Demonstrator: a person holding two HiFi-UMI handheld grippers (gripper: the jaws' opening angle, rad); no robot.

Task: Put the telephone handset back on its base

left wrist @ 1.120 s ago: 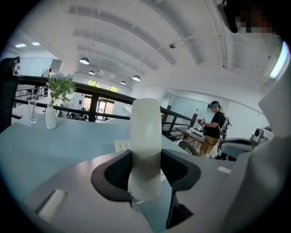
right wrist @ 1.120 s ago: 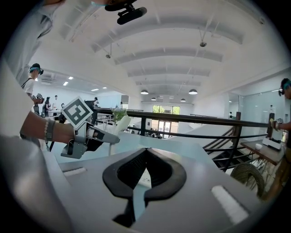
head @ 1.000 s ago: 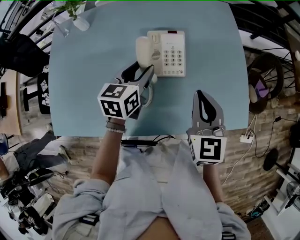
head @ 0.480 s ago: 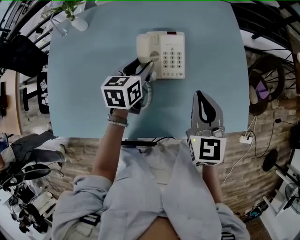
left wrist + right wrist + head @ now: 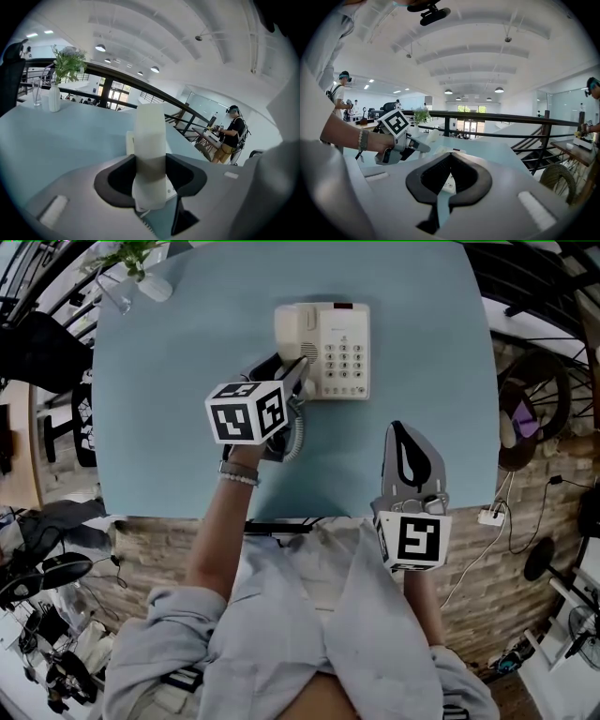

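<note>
Both jaws of the left gripper (image 5: 292, 382) squeeze the cream plastic handset (image 5: 288, 330), lying on the cream phone base (image 5: 343, 349). The right gripper (image 5: 401, 429) is pinched together, empty, over the pale blue table (image 5: 169, 399).

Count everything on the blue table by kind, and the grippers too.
Telephone base: 1
Handset: 1
Coiled cord: 1
Vase with plant: 1
Drinking glass: 1
Grippers: 2 (left gripper, right gripper)
Total: 7
</note>
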